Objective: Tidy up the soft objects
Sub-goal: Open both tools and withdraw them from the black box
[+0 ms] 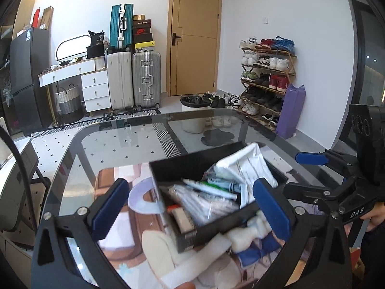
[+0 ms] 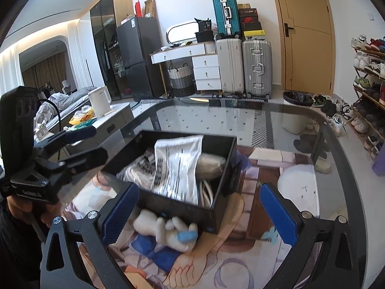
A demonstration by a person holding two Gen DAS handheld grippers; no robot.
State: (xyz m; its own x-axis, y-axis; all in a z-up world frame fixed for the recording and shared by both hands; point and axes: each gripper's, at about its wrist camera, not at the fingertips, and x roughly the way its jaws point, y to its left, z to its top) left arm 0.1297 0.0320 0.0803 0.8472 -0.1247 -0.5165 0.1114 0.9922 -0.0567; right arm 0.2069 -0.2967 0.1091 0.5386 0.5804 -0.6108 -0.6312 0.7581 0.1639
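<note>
A black open box (image 1: 173, 168) stands on a printed mat on the glass table (image 1: 79, 144). It holds a white printed packet (image 1: 245, 166), tubes and other small soft packs. A white plush toy (image 1: 243, 234) with blue parts lies on the mat against the box's near wall. My left gripper (image 1: 191, 208) is open, its blue pads either side of the box's near corner without touching it. The right wrist view shows the same box (image 2: 173, 203), packet (image 2: 178, 163) and toy (image 2: 168, 231). My right gripper (image 2: 198, 214) is open just above the toy, holding nothing.
Each gripper appears at the other view's edge: the right (image 1: 300, 173), the left (image 2: 93, 144). Beyond the table are a bin (image 1: 195, 108), a shoe rack (image 1: 267, 79), suitcases (image 1: 134, 79) and a white kettle (image 2: 99, 103) on a side counter.
</note>
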